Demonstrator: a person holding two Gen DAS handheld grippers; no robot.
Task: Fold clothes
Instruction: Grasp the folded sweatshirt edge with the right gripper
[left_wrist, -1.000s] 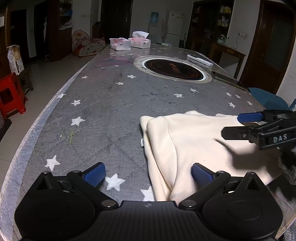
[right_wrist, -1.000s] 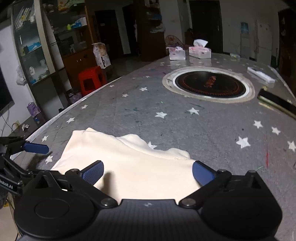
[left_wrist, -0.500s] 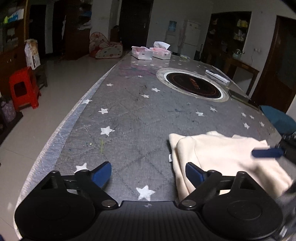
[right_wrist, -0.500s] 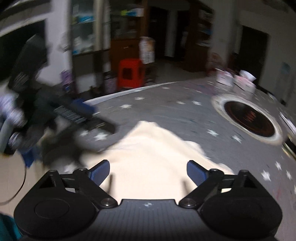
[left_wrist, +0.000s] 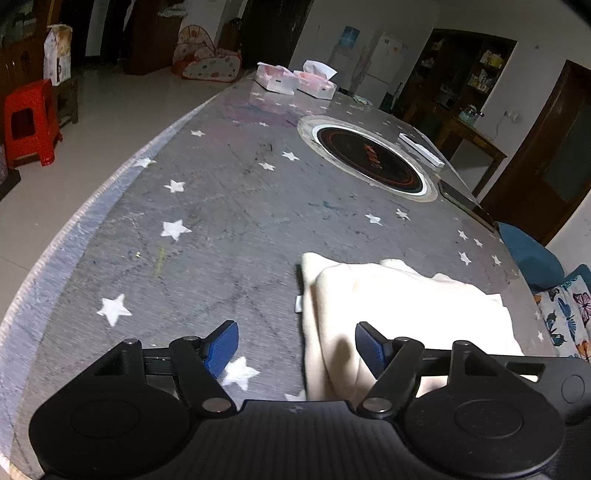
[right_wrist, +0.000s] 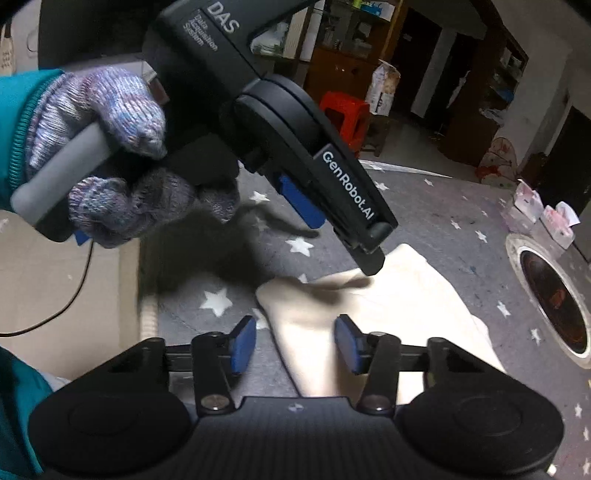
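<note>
A cream garment (left_wrist: 399, 306) lies folded on the grey star-patterned table (left_wrist: 221, 229), near its front edge. My left gripper (left_wrist: 295, 349) is open and empty above the garment's left edge. In the right wrist view the garment (right_wrist: 391, 306) lies below my right gripper (right_wrist: 293, 345), which is open with its jaws either side of the garment's near corner. The left gripper's black body (right_wrist: 295, 147), held by a gloved hand (right_wrist: 110, 158), hangs over the garment in that view.
A round inset burner (left_wrist: 369, 158) sits mid-table. Two tissue boxes (left_wrist: 295, 79) stand at the far end. A white remote (left_wrist: 421, 149) and a dark phone (left_wrist: 465, 203) lie along the right edge. A red stool (left_wrist: 29, 118) stands on the floor at left.
Both grippers have swung around. The right one turned left toward the garment's near corner and narrowed its jaws. The left one pulled back and now hangs above the cloth.
</note>
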